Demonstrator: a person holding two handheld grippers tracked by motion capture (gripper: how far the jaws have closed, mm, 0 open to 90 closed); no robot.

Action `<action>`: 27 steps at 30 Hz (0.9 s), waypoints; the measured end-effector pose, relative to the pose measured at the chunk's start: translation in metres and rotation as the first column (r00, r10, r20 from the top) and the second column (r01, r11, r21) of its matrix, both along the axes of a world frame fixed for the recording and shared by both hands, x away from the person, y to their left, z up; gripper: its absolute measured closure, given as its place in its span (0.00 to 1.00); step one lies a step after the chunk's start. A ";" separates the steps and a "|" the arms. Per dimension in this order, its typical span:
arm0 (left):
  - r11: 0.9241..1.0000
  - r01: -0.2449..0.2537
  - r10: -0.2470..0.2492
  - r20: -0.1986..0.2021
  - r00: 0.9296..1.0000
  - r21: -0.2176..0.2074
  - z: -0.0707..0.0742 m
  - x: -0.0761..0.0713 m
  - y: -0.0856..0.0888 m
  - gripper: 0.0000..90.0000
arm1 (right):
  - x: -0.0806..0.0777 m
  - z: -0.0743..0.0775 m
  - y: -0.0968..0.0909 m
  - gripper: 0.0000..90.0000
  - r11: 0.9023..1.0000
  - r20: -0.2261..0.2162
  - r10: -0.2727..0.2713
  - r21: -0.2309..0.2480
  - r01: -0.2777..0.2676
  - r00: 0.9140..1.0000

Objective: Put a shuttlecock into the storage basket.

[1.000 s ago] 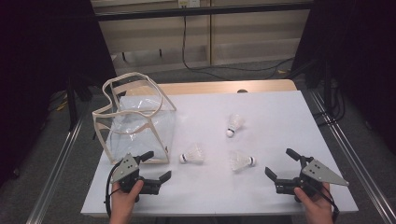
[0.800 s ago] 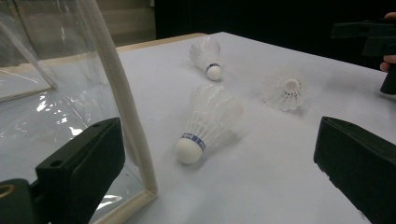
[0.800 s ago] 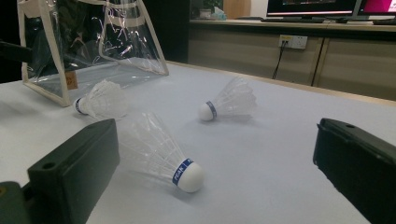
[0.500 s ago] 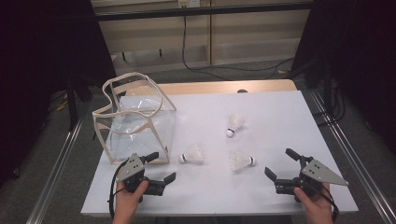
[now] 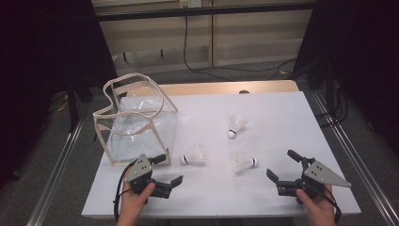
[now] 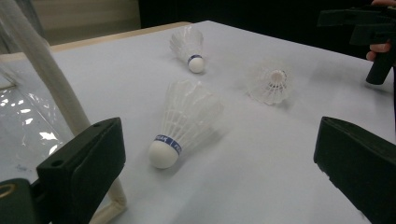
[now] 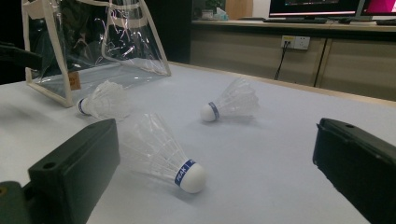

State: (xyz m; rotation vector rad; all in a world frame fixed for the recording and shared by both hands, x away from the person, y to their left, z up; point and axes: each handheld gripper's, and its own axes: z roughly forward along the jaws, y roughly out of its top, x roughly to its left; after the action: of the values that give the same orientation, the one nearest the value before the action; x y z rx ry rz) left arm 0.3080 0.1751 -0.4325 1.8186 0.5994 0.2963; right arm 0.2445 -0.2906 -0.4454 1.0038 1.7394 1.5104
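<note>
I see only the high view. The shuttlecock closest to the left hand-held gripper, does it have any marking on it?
Observer: Yes. In the left gripper view the nearest shuttlecock has a blue band with white letters above its cork.
Operator: And the shuttlecock near the right hand-held gripper?
Observer: The same blue band; in the right gripper view the front shuttlecock lies on its side, cork toward the camera.
Operator: Is something on the clear bag?
Observer: The clear bag has a small brown tag on its front corner edge.

We get one overhead cam looking forward and down, plus two low gripper cams; all share the nearest shuttlecock (image 5: pixel 195 155).
</note>
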 end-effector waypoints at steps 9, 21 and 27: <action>0.999 0.008 -0.007 -0.010 1.000 0.032 0.000 0.001 -0.008 0.03 | 0.000 0.000 0.000 0.01 1.000 -0.002 0.003 -0.001 -0.003 1.000; 0.997 0.036 -0.035 -0.014 0.999 0.063 -0.001 0.002 -0.019 0.03 | 0.000 0.000 0.001 0.01 1.000 -0.002 0.011 -0.006 -0.011 1.000; 0.998 0.041 -0.040 -0.022 0.999 0.057 -0.002 0.003 -0.022 0.03 | 0.000 0.000 0.001 0.01 1.000 -0.004 0.011 -0.005 -0.011 1.000</action>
State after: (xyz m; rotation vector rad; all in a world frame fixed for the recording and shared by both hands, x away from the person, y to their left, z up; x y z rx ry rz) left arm 0.3109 0.1534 -0.4340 1.8890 0.5730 0.2693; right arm 0.2449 -0.2895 -0.4456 0.9969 1.7538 1.5116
